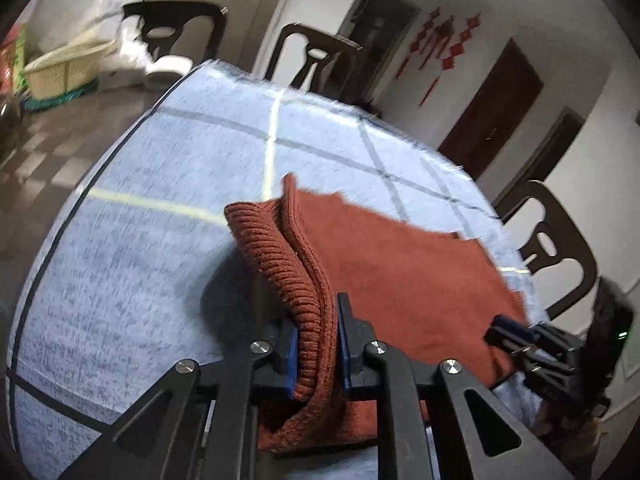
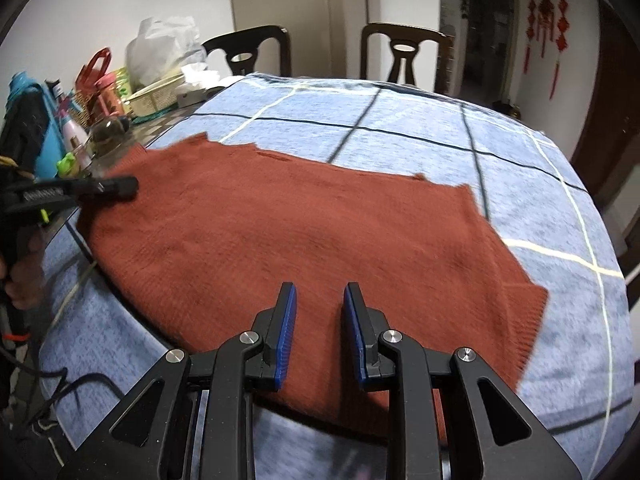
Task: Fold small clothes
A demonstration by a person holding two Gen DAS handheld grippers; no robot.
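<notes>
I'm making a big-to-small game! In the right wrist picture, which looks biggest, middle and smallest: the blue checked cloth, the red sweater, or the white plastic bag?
1. Blue checked cloth, the largest by far.
2. Red sweater, spread out on it.
3. White plastic bag, though it sits far back, so it may only look small.

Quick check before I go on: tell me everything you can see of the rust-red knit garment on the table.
The rust-red knit garment looks like soft wool, with a finer knit body and a coarser ribbed hem. It lies mostly flat on the blue checked tablecloth. The left tool is shut on a bunched fold of the ribbed edge, which stands up off the cloth. The right tool hovers open above the near part of the body, nothing between its pads.
</notes>
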